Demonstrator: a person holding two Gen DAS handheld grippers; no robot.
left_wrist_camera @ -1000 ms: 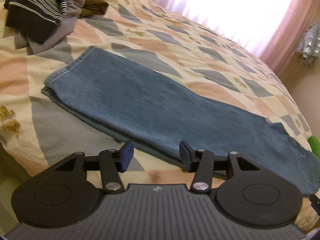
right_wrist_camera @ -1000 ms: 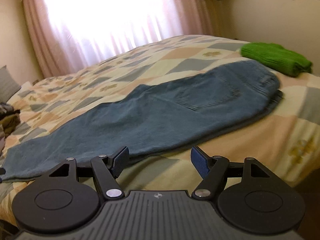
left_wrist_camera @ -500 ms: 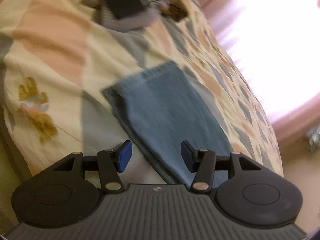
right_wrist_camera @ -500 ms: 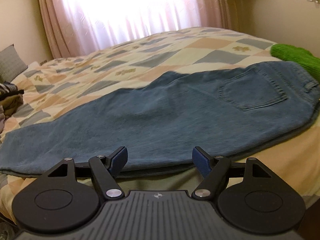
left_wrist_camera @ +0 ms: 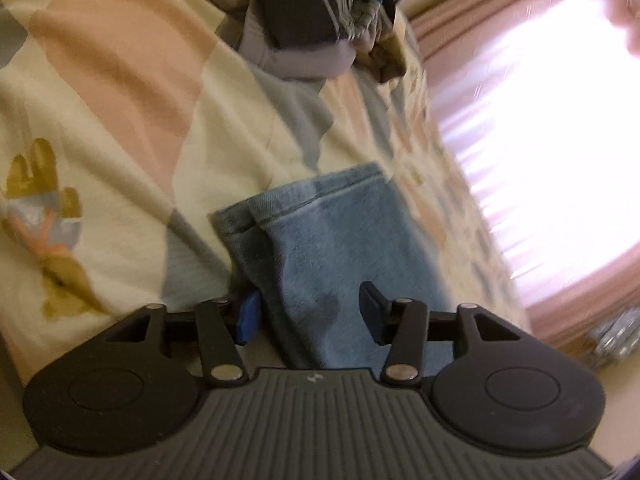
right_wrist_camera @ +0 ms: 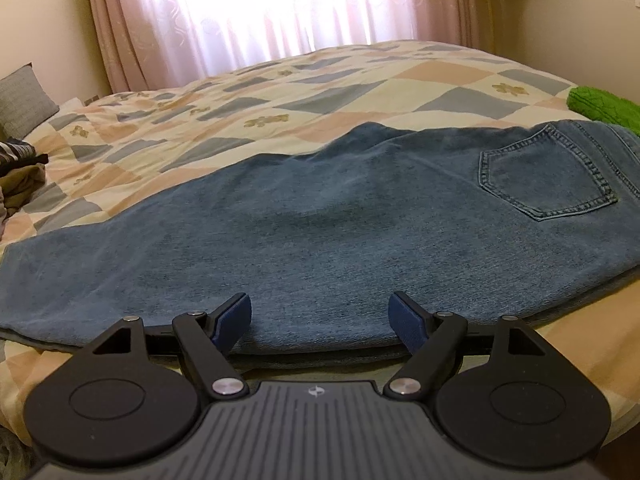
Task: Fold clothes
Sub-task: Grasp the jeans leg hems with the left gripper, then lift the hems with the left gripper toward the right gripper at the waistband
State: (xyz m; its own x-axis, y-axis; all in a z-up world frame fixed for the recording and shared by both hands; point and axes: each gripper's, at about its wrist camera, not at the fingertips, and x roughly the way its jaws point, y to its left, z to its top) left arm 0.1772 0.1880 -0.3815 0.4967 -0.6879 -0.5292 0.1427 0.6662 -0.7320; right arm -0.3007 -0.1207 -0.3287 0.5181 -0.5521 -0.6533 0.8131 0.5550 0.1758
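Note:
Blue jeans (right_wrist_camera: 340,232) lie flat on the patchwork bedspread (right_wrist_camera: 280,92), folded lengthwise, back pocket up at the right, leg hems at the left. In the left wrist view the leg hem (left_wrist_camera: 320,216) lies just ahead. My left gripper (left_wrist_camera: 308,310) is open and low, with the leg's near edge between its fingers. My right gripper (right_wrist_camera: 320,316) is open at the near edge of the jeans around mid-leg, with the fabric edge between its fingertips.
A pile of dark striped and brown clothes (left_wrist_camera: 320,12) lies beyond the hem; it also shows in the right wrist view (right_wrist_camera: 20,168). A folded green garment (right_wrist_camera: 604,108) sits past the waistband. A pink curtain (right_wrist_camera: 260,12) and a grey pillow (right_wrist_camera: 24,100) lie behind.
My left gripper has swung left and dropped to the leg hem, straddling its edge. My right gripper has moved forward to the jeans' near edge. Both stayed open.

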